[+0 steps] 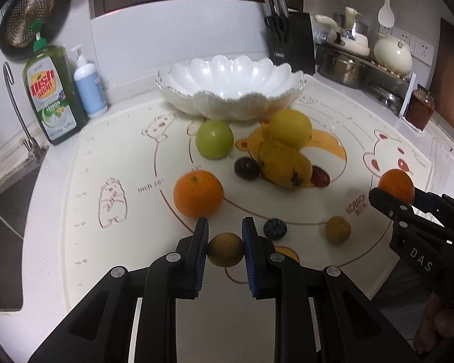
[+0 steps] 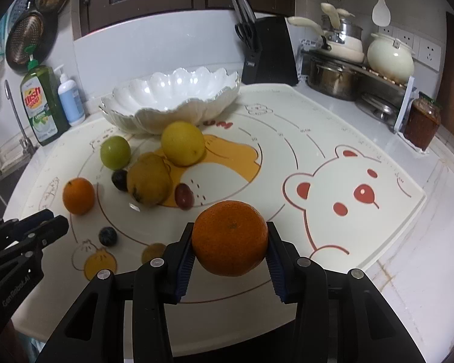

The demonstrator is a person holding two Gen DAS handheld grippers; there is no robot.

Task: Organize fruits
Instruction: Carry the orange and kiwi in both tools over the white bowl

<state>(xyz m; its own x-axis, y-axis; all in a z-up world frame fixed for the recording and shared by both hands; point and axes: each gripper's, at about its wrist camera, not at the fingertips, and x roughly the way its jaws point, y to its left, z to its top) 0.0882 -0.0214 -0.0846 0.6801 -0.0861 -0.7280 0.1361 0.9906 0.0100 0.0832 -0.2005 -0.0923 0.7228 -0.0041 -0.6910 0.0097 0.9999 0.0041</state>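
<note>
Step in hand: both picks done, carry to the bowl (image 1: pixel 230 81) comes next. Your left tongs (image 1: pixel 225 249) are clenched on a small brown-green fruit (image 1: pixel 226 249), pads pressing both sides. Your right tongs (image 2: pixel 230 249) are grasping an orange (image 2: pixel 230 237), also pinched on both sides. Whether either fruit is clear of the mat (image 2: pixel 363 242) is hard to tell.

Bowl is empty, at 12 o'clock from the left tongs and about 11 o'clock from the right tongs, well apart from both. Between tongs and bowl lies the loose pile: second orange (image 1: pixel 198 193), green fruit (image 1: pixel 214 139), lemon (image 1: pixel 290 128), yellow fruit (image 1: pixel 283 165), two dark grapes, blueberry (image 1: pixel 274 228), one more small brown fruit (image 1: pixel 337 229).

Next move likely calls for you to raise both loads over the pile, clear the scalloped rim, then let go low inside so nothing rolls out. Keep the grips steady; round fruit can slip.
</note>
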